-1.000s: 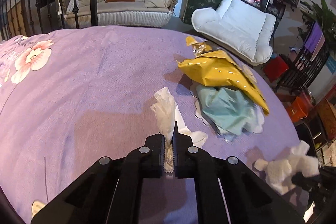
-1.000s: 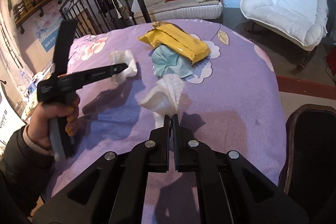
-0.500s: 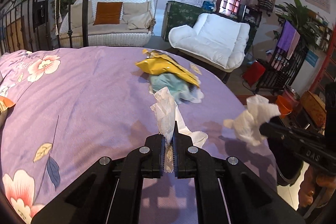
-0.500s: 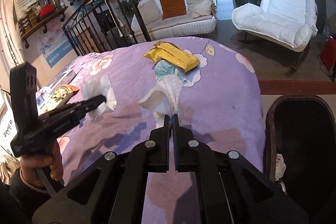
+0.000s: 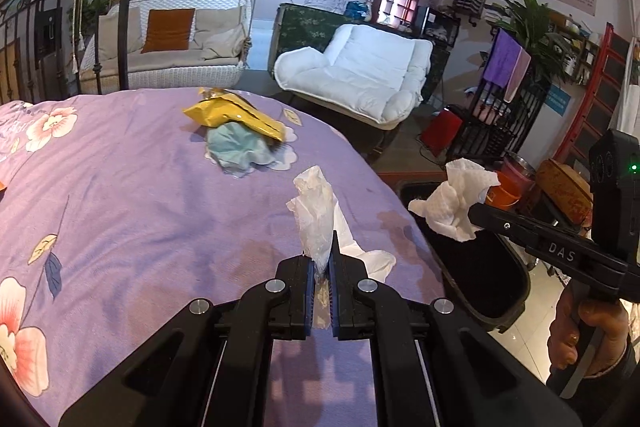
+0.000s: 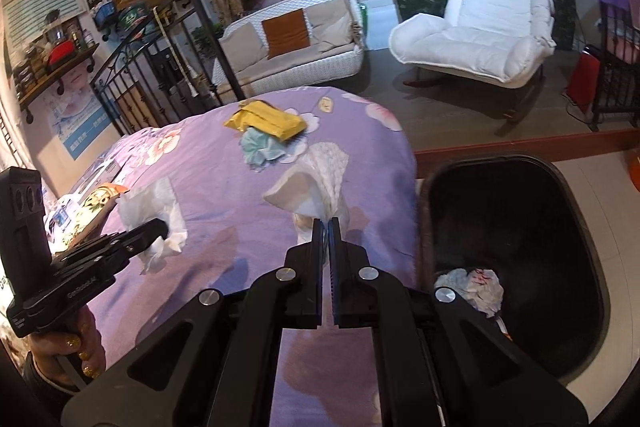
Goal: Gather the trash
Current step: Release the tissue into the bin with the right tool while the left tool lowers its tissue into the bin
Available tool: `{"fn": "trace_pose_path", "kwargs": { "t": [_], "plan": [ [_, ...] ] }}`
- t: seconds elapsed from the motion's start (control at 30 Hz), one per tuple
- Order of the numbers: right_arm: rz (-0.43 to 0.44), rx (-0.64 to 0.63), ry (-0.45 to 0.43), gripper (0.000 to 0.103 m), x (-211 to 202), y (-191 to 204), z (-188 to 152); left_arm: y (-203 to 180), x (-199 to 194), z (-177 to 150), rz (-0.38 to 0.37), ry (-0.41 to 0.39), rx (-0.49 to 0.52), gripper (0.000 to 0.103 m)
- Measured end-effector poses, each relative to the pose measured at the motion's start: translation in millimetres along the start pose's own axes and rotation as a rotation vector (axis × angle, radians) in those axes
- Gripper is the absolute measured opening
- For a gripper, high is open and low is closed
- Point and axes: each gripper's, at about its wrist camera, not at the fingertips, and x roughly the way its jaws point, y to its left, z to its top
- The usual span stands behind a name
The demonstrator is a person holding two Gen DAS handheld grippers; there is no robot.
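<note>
Purple flowered bedspread (image 5: 120, 211) fills most of both views; the trash lies on it, so everything gets carried off its right-hand edge. Black bin (image 6: 516, 227) stands on the floor right against that edge, mouth up, one crumpled wad (image 6: 472, 287) already at the bottom, so it reads as the drop spot.

Yellow wrapper (image 5: 236, 115) sits far up the bedspread, lying partly over a pale blue-green cloth wad (image 5: 236, 147). Both untouched, not collected yet.

Left gripper (image 5: 322, 267): jaws pinched narrow on a thin white tissue (image 5: 316, 219), which sticks up from between the tips, clear of the bedspread. It hangs near the bed's edge and short of the bin, judging by the left wrist view.

Right gripper (image 6: 326, 231): jaws likewise clamped tight on a thicker embossed paper towel (image 6: 316, 179), bunched up above the tips. In the left wrist view that same towel (image 5: 456, 203) hangs at the bin's near rim, so this one looks closer to release.

Both pieces are pinched by a corner and held up, probably so they don't drag on the cloth.

Judgement: two of the four loose pieces are in hand and heading to the bin; the wrapper and cloth wad remain. Risk: light paper may cling to the pads when the jaws open, or drift off beside the bin.
</note>
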Motion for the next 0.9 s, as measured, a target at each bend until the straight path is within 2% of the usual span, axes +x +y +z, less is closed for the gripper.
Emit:
{"fn": "trace_pose_path", "kwargs": {
  "t": [0.3, 0.57, 0.6, 0.63, 0.67, 0.7, 0.77, 0.9],
  "plan": [
    [-0.117, 0.073, -0.009, 0.004, -18, -47, -16, -28, 9, -5, -0.052, 0.023, 0.045, 0.007],
    [-0.229, 0.18, 0.026, 0.007, -6, -97, -31, -61, 19, -13, -0.104, 0.05, 0.102, 0.007],
    [-0.233, 0.194, 0.04, 0.019, -2, -102, -33, -64, 20, -13, -0.108, 0.054, 0.11, 0.007],
    [-0.24, 0.211, 0.053, 0.05, 2, -107, -35, -68, 23, -13, -0.118, 0.061, 0.119, 0.007],
    [-0.255, 0.23, 0.055, 0.065, 4, -113, -38, -71, 25, -13, -0.128, 0.068, 0.124, 0.007],
    [-0.274, 0.238, 0.038, 0.073, 3, -116, -40, -73, 26, -14, -0.134, 0.073, 0.128, 0.007],
    [-0.309, 0.225, 0.024, 0.073, 2, -117, -43, -78, 30, -15, -0.145, 0.085, 0.143, 0.007],
    [-0.288, 0.267, 0.016, 0.073, -5, -124, -49, -94, 40, -16, -0.168, 0.11, 0.174, 0.007]
  ]
}}
